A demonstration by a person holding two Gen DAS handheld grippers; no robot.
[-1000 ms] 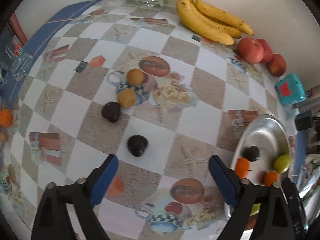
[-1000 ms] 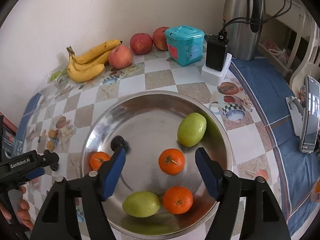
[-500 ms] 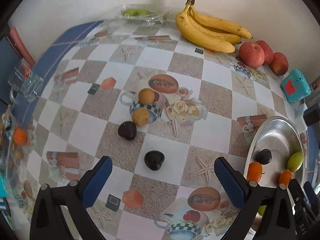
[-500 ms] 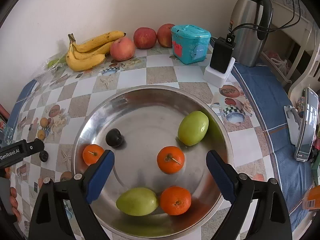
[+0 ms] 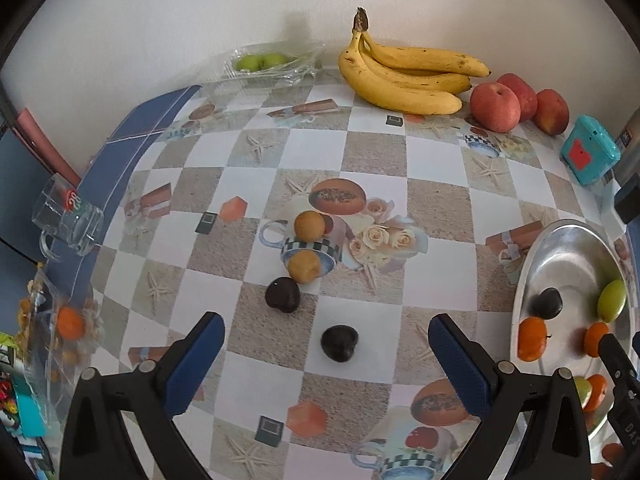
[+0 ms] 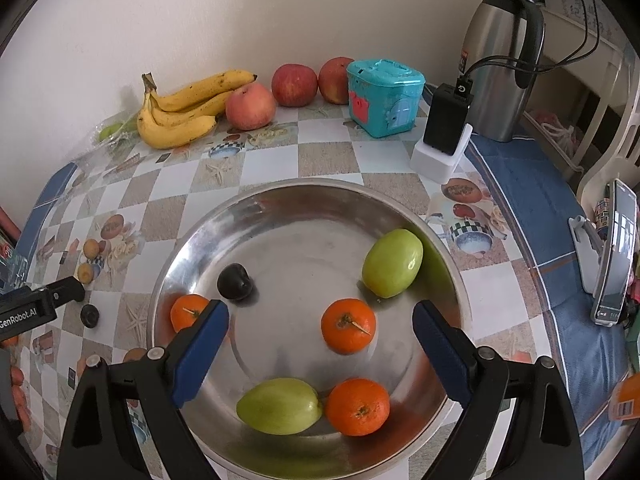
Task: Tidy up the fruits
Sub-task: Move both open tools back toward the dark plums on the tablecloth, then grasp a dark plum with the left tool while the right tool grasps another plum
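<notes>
A steel bowl (image 6: 304, 200) holds one dark plum (image 6: 235, 281), three oranges (image 6: 348, 325) and two green fruits (image 6: 393, 267). It also shows at the right of the left wrist view (image 5: 568, 240). On the table lie two dark plums (image 5: 339, 342) (image 5: 282, 294) and two small yellow fruits (image 5: 305, 266). My left gripper (image 5: 326, 354) is open and empty, above the table, with the nearer plum between its fingers' line. My right gripper (image 6: 320, 344) is open and empty above the bowl.
Bananas (image 5: 404, 76), three apples (image 5: 496, 107) and a teal box (image 5: 590, 154) line the back wall. A bag of green fruit (image 5: 264, 62) lies at the back left. A glass mug (image 5: 68, 216) stands at the left edge. A kettle (image 6: 500, 68) and a charger (image 6: 444, 128) stand right of the bowl.
Both grippers have risen and drawn back, so more of the table and bowl shows. Both stay open. The fruits have not moved.
</notes>
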